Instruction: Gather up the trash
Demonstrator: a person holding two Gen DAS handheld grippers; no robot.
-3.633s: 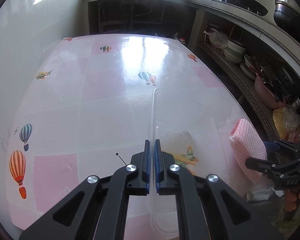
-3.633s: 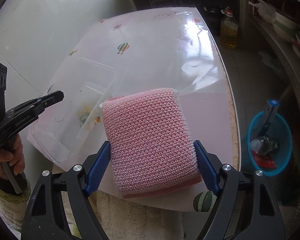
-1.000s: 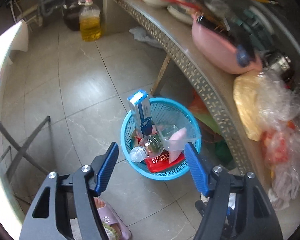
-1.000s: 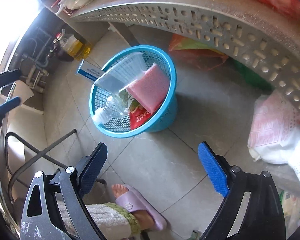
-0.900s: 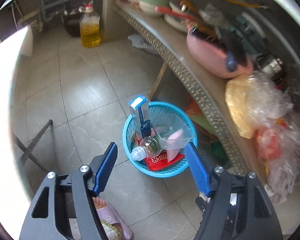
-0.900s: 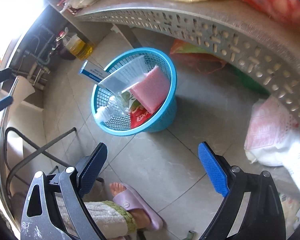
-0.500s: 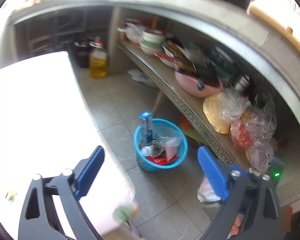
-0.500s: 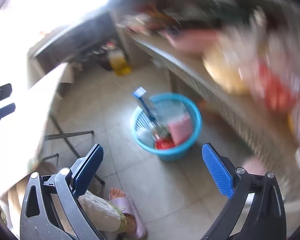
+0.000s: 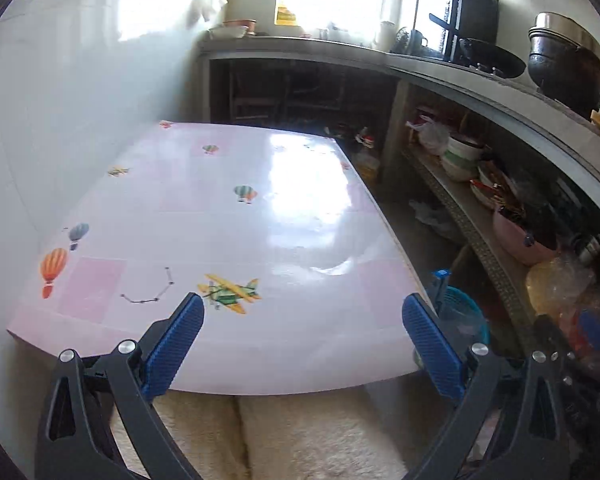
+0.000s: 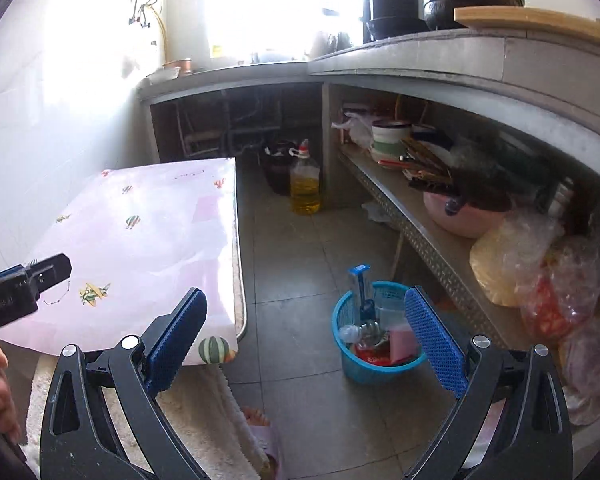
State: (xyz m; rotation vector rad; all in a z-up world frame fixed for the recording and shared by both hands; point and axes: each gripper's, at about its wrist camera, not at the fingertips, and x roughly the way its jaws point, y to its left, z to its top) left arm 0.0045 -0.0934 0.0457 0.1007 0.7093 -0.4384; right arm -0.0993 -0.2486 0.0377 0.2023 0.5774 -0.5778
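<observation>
Blue basket (image 9: 462,318) half hidden behind table edge (image 9: 414,280); contents perhaps bottle, unclear.

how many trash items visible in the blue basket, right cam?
5 in the blue basket: upright blue box at back-left, clear bottle lying front-left, clear tub at back, pink sponge at right, red wrapper underneath. More may be hidden below.

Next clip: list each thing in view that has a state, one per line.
left gripper: open, nothing between its fingers
right gripper: open, nothing between its fingers
blue basket: upright on the floor, holding trash
pink sponge: in the basket
clear bottle: lying in the basket
blue box: standing on end in the basket
oil bottle: upright, capped
</observation>
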